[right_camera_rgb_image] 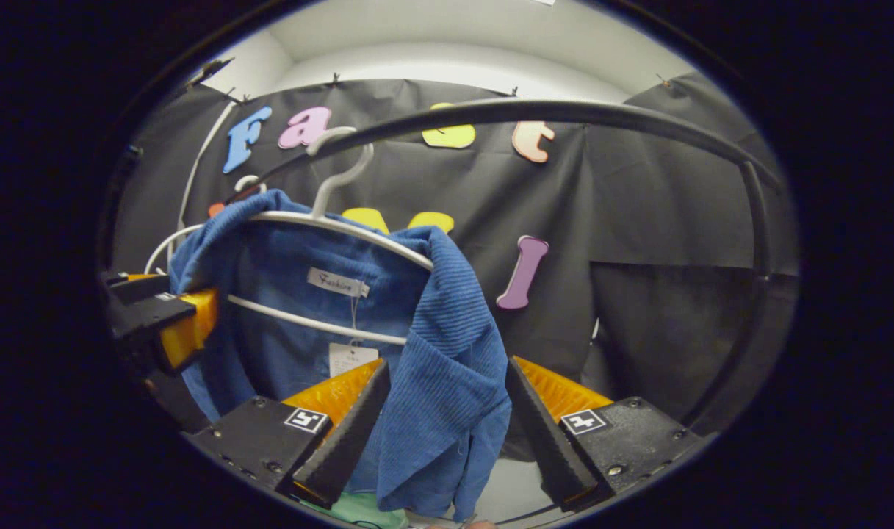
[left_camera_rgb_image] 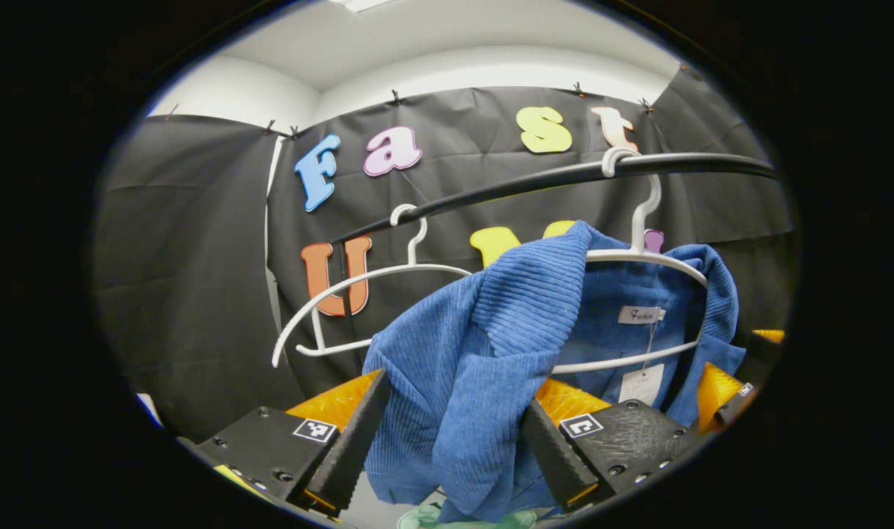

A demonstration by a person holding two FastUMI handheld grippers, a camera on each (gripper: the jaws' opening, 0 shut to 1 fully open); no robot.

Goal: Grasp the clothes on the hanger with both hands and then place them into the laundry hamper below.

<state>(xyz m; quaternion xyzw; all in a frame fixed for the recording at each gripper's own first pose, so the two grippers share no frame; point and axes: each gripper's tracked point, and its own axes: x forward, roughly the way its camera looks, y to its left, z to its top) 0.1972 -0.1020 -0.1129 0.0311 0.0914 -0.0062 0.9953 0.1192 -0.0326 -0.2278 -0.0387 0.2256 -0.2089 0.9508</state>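
A blue corduroy jacket (left_camera_rgb_image: 491,345) hangs on a white hanger (left_camera_rgb_image: 645,257) from the black rail (left_camera_rgb_image: 535,180). My left gripper (left_camera_rgb_image: 454,448) stands open, with the jacket's front fold hanging between its fingers. In the right gripper view, the other front edge of the jacket (right_camera_rgb_image: 447,353) droops off the hanger (right_camera_rgb_image: 344,224) between the fingers of my right gripper (right_camera_rgb_image: 447,441), which is also open. Each gripper shows at the edge of the other's view: the right gripper (left_camera_rgb_image: 733,382) beside the jacket's far shoulder, and the left gripper (right_camera_rgb_image: 160,323) at the jacket's left side.
An empty white hanger (left_camera_rgb_image: 358,283) hangs on the rail left of the jacket. The rail (right_camera_rgb_image: 527,110) bends down into an upright post (right_camera_rgb_image: 759,242) at the right. Something pale green (left_camera_rgb_image: 461,518) lies below the jacket.
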